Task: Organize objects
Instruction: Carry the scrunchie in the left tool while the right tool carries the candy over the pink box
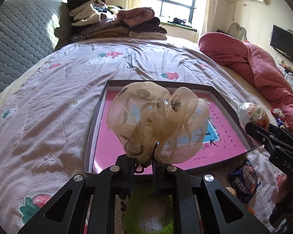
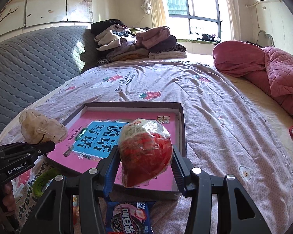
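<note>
My left gripper (image 1: 143, 162) is shut on a sheer beige scrunchie (image 1: 156, 122) with dark spots, held above the near edge of a shallow grey box (image 1: 95, 120) with a pink book inside. The scrunchie also shows in the right wrist view (image 2: 41, 129). My right gripper (image 2: 145, 167) is shut on a wrapped red snack cup (image 2: 145, 152), held over the box's (image 2: 182, 128) near right corner. The snack cup shows in the left wrist view (image 1: 253, 115) with the right gripper (image 1: 252, 130).
A green fuzzy hair tie (image 1: 146, 214) and a blue cookie packet (image 1: 244, 181) lie on the strawberry-print bedsheet near me. The packet also shows in the right wrist view (image 2: 129, 218). Folded clothes (image 1: 115, 19) are piled at the headboard. A pink quilt (image 1: 263, 66) is bunched at right.
</note>
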The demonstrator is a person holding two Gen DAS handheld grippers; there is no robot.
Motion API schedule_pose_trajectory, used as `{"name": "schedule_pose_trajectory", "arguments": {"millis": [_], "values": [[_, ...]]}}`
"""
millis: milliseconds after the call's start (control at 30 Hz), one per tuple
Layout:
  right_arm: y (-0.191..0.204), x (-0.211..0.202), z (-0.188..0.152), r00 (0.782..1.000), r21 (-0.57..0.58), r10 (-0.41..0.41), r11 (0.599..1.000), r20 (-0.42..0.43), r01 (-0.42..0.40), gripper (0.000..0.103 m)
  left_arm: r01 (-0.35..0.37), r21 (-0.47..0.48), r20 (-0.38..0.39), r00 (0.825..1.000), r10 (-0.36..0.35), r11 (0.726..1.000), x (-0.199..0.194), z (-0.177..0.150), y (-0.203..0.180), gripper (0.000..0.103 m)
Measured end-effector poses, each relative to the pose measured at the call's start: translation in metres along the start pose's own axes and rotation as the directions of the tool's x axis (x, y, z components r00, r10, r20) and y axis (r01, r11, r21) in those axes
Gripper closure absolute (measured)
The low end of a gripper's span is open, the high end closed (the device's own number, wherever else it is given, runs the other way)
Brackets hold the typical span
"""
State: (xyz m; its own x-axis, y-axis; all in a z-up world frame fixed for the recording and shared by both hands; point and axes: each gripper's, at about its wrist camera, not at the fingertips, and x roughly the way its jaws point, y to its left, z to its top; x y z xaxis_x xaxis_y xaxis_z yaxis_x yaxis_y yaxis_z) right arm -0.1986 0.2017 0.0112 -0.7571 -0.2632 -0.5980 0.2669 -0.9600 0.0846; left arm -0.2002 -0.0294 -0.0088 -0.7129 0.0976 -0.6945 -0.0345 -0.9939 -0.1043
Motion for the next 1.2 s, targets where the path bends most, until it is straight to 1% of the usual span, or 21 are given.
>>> {"name": "schedule_pose_trajectory", "arguments": {"millis": [67, 133, 300, 367, 533, 667, 700, 767, 833, 967, 1133, 1200], "values": [[0.002, 0.005, 0.001, 1.0, -0.018, -0.007, 1.0, -0.004, 0.007, 0.052, -0.017, 0.005, -0.015, 1.0, 0.017, 1.0, 0.007, 0.003, 0.002, 0.088], [0.002, 0.009, 0.003, 1.0, -0.028, -0.009, 1.0, -0.009, 0.009, 0.052, -0.018, 0.002, -0.03, 0.999, 0.018, 1.0, 0.013, 0.007, 0.005, 0.088], [0.002, 0.024, 0.003, 0.999, -0.051, -0.027, 0.998, -0.041, 0.025, 0.052, -0.053, 0.001, -0.067, 0.996, 0.053, 0.999, 0.029, 0.011, 0.011, 0.088], [0.002, 0.03, 0.002, 0.998, -0.059, -0.028, 0.998, -0.058, 0.024, 0.052, -0.056, -0.003, -0.078, 0.995, 0.056, 0.998, 0.033, 0.012, 0.013, 0.088], [-0.001, 0.043, -0.001, 0.995, -0.047, -0.036, 0.998, -0.092, 0.032, 0.052, -0.068, 0.008, -0.098, 0.993, 0.069, 0.998, 0.044, 0.014, 0.012, 0.088], [-0.005, 0.05, -0.004, 0.991, -0.035, -0.042, 0.999, -0.125, 0.038, 0.052, -0.077, 0.009, -0.128, 0.989, 0.078, 0.997, 0.055, 0.013, 0.013, 0.087], [-0.006, 0.051, -0.005, 0.99, -0.033, -0.044, 0.999, -0.132, 0.04, 0.052, -0.083, 0.009, -0.133, 0.988, 0.083, 0.997, 0.057, 0.013, 0.014, 0.085], [-0.008, 0.051, -0.006, 0.99, -0.028, -0.045, 0.999, -0.136, 0.042, 0.052, -0.089, 0.006, -0.136, 0.987, 0.088, 0.996, 0.059, 0.012, 0.016, 0.084], [-0.008, 0.052, -0.007, 0.989, -0.023, -0.043, 0.999, -0.142, 0.04, 0.052, -0.088, -0.004, -0.139, 0.987, 0.086, 0.996, 0.06, 0.012, 0.017, 0.08], [-0.009, 0.053, -0.008, 0.987, -0.016, -0.046, 0.999, -0.152, 0.044, 0.052, -0.1, -0.008, -0.14, 0.985, 0.098, 0.995, 0.061, 0.012, 0.019, 0.078], [-0.009, 0.053, -0.007, 0.986, -0.023, -0.054, 0.998, -0.157, 0.051, 0.052, -0.095, 0.004, -0.138, 0.986, 0.095, 0.995, 0.061, 0.012, 0.018, 0.074], [-0.009, 0.053, -0.007, 0.986, -0.025, -0.054, 0.998, -0.16, 0.051, 0.052, -0.091, 0.003, -0.138, 0.986, 0.091, 0.996, 0.061, 0.012, 0.018, 0.071]]}}
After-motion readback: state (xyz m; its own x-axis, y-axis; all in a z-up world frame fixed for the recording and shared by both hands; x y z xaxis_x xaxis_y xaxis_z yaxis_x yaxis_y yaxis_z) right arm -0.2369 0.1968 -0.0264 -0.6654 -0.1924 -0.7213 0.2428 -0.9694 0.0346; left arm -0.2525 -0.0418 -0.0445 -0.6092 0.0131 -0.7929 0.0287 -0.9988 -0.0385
